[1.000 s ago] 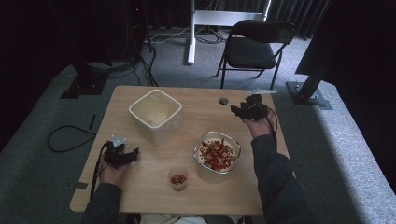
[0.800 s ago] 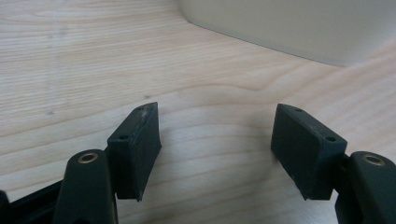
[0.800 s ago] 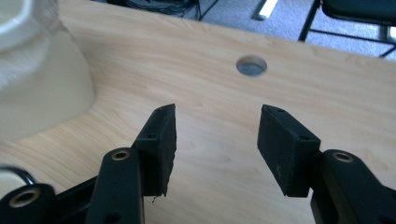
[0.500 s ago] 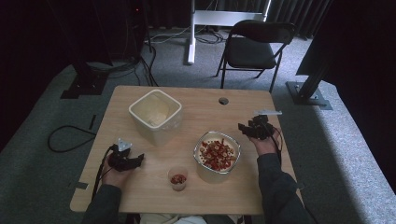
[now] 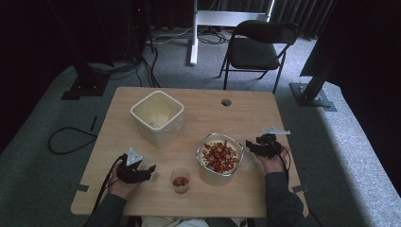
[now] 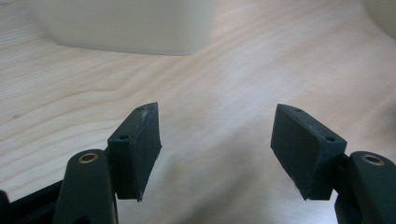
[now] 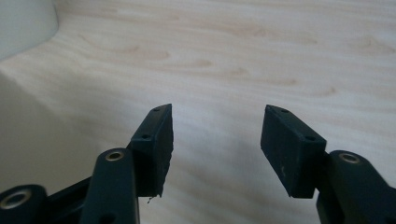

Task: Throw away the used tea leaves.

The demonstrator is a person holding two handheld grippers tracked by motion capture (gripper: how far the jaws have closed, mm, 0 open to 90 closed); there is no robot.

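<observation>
The glass bowl (image 5: 220, 156) of red and tan snack mix sits near the front-right of the wooden table (image 5: 246, 113), and the right gripper (image 5: 253, 146) is just beside its right rim, jaws apart on nothing, having just been opening. The left gripper (image 5: 146, 170) is off to the bowl's left, also gaping empty, with the small cup (image 5: 180, 180) of the same mix between them and the cream square tub (image 5: 157, 116) behind.

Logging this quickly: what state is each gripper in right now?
Left gripper: open, holding nothing.
Right gripper: open, holding nothing.
</observation>
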